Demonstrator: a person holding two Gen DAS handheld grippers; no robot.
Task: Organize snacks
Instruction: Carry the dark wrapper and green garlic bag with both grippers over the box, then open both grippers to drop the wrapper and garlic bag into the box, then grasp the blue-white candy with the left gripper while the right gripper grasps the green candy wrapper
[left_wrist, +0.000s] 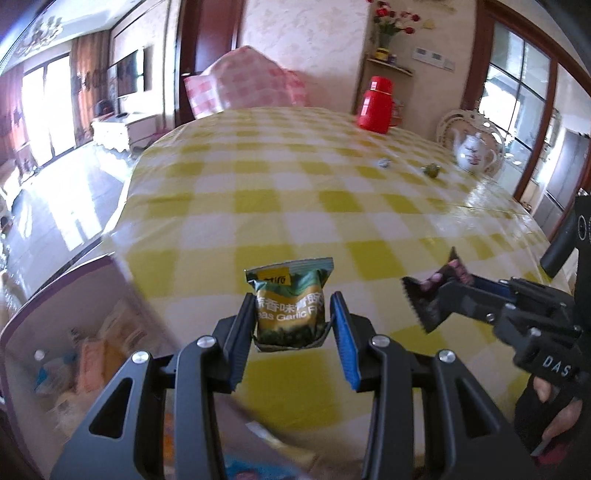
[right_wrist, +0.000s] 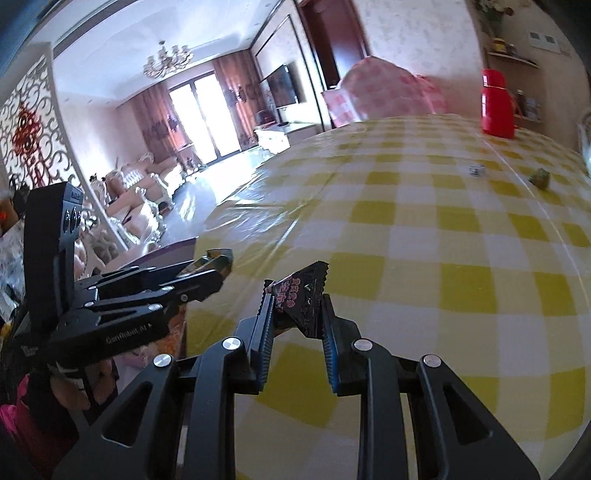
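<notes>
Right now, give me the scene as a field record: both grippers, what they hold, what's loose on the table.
left gripper: shut on green snack packet
right gripper: shut on black snack packet
table: yellow-checked cloth
loose snacks: small white piece, small green piece, both far side
other items: red flask, white teapot
storage box: lower left, off table edge, contents blurred

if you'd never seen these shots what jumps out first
The green garlic-pea snack packet pinched in the left gripper, low over the yellow checked tablecloth. Beside it, the right gripper clamps a black snack packet. A red thermos stands at the table's far edge.
</notes>
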